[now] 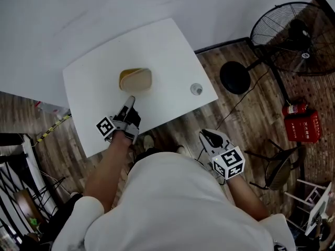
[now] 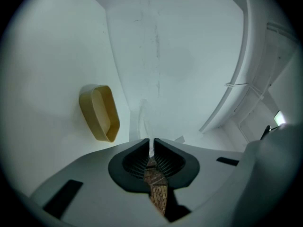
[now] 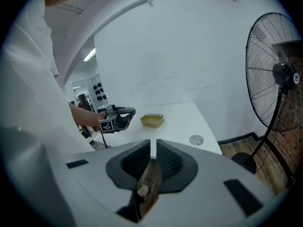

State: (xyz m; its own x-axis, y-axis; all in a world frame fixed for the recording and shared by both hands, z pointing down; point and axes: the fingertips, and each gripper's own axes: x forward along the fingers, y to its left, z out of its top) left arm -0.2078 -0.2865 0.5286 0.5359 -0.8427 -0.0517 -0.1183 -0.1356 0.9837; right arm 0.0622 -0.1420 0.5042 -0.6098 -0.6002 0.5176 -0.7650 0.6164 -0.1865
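The left gripper [image 1: 130, 99] hangs over the near edge of the white surface [image 1: 162, 43]. Its jaws are drawn together with nothing between them, and their tips point at the yellow dish [image 1: 135, 80]. The dish lies about the middle of the surface, near the jaw tips but not touching them. The right gripper [image 1: 207, 134] is held off the surface, beyond its near edge and over the wooden floor. Its jaws are likewise together and empty. A small round lid [image 1: 196, 89] sits close to the right corner, well apart from the dish.

The main risk, as I judge it, lies with the closed left jaws. If they met the dish that way they could only push it, and a light, shallow dish on a smooth top would likely slide towards the far edge or turn. Its thin rim gives little to bite on, so a grip taken off-centre could tip it or let it slip out. The lid stands so near the corner that a small knock could send it to the floor. The fan [image 1: 293, 35] and its cable stand close by on the right.
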